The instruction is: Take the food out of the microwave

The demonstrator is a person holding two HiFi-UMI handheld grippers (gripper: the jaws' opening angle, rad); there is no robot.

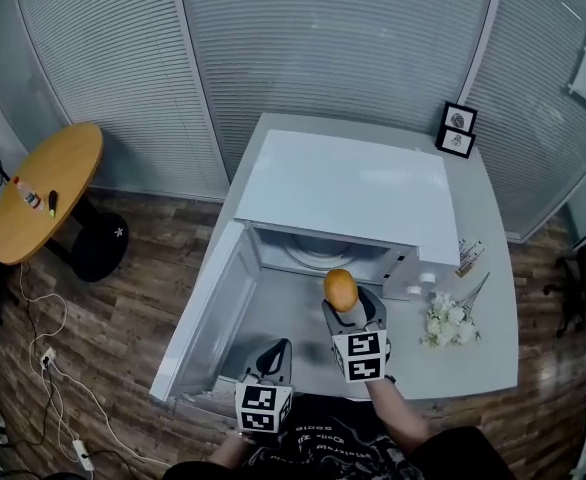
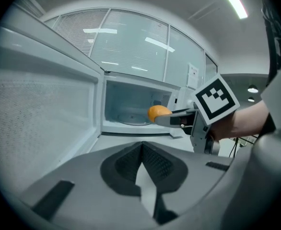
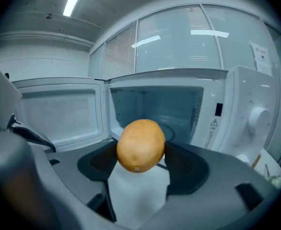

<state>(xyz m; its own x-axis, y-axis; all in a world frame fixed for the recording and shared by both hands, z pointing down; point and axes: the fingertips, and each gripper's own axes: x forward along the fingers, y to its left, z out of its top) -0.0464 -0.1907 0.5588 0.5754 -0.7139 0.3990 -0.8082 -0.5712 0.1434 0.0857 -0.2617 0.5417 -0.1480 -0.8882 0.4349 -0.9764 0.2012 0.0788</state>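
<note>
**Left gripper empty, right one has the fruit just outside the microwave**

Closest to the head cam, down at 6 o'clock, is the left gripper [image 1: 278, 353]. Its ridged dark pads are pressed together into a point with nothing between them. It hangs over the near edge of the table [image 1: 493, 298], a smooth pale grey top.

Just past it, toward 1 o'clock, is the right gripper [image 1: 345, 310], pinching the fruit [image 3: 140, 145] from both sides. The fruit is roundish and a bit egg-shaped, with matte orange skin, fine pores and a tiny dimple underneath. It's up off the table, right in front of the open mouth of the microwave [image 1: 343, 193], not inside the cavity.

The microwave itself is a boxy white thing with a flat glossy top. Its door [image 1: 208, 308] is swung wide out to 9 o'clock, and a round glass turntable [image 2: 131, 118] sits on the cavity floor.

Other stuff in the head view:
- At 4 o'clock from the microwave there's a bunch of white flowers [image 1: 448, 323] lying on the table.
- At 1 o'clock, two small black-framed pictures [image 1: 457, 130] stand by the ribbed blinds.
- Way off at 9 o'clock is a round wooden side table [image 1: 48, 188] on dark plank flooring [image 1: 133, 308].
</note>
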